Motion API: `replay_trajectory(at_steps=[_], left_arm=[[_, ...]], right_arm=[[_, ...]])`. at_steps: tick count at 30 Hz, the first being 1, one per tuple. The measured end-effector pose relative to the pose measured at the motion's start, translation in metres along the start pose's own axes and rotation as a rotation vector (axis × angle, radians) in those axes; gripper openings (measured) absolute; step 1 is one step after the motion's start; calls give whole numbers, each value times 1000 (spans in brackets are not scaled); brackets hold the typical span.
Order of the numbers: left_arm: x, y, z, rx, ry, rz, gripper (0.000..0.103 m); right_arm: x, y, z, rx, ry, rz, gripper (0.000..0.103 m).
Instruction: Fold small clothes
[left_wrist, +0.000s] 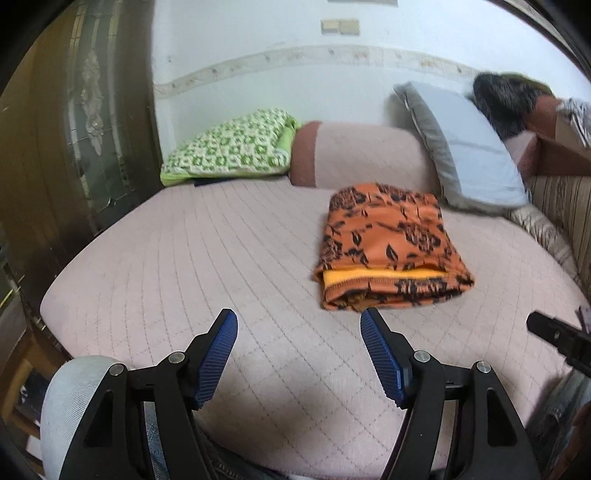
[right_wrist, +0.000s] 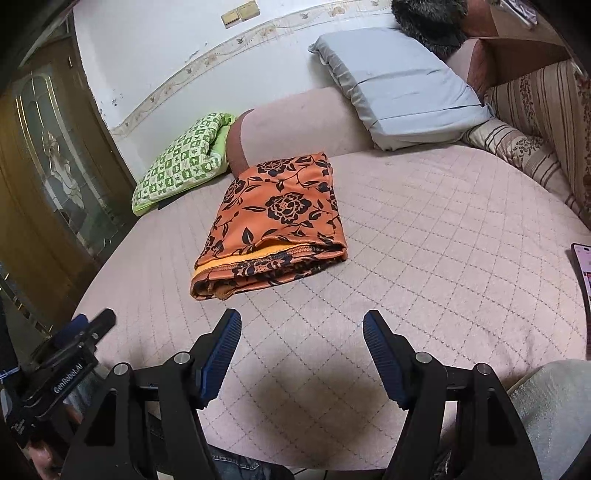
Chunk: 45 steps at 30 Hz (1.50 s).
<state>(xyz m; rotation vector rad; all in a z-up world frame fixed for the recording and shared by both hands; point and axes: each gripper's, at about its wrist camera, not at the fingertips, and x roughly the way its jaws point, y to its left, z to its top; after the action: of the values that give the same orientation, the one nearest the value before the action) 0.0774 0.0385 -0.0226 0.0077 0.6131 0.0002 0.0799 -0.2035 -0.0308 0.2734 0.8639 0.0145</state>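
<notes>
An orange garment with a black flower print (left_wrist: 388, 247) lies folded into a thick rectangle on the pink quilted bed (left_wrist: 192, 258); a yellow inner hem shows along its near edge. It also shows in the right wrist view (right_wrist: 277, 218). My left gripper (left_wrist: 299, 325) is open and empty, just short of the garment's near left corner. My right gripper (right_wrist: 302, 325) is open and empty, a little nearer than the garment and to its right. The tip of the right gripper shows at the right edge of the left wrist view (left_wrist: 557, 338), and the left gripper shows at the lower left of the right wrist view (right_wrist: 70, 347).
A green checked pillow (left_wrist: 229, 147) lies at the back left beside a pink bolster (left_wrist: 354, 155). A grey-blue pillow (left_wrist: 469, 147) leans at the back right, with a dark furry thing (left_wrist: 502, 99) above it. A wooden door (left_wrist: 55, 147) stands left. A phone (right_wrist: 581, 273) lies at the bed's right edge.
</notes>
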Motion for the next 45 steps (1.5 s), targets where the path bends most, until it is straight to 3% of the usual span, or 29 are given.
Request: replay_trajectory(at_steps=[5, 10, 45], left_arm=[[-6, 7, 0, -15, -24, -19, 70], [4, 3, 0, 3, 39, -68, 72], [-1, -12, -1, 47, 41, -46, 75]], right_arm=[[0, 3, -1, -19, 2, -5, 70], [3, 5, -1, -35, 2, -8, 70], [2, 8, 1, -63, -14, -24, 71]])
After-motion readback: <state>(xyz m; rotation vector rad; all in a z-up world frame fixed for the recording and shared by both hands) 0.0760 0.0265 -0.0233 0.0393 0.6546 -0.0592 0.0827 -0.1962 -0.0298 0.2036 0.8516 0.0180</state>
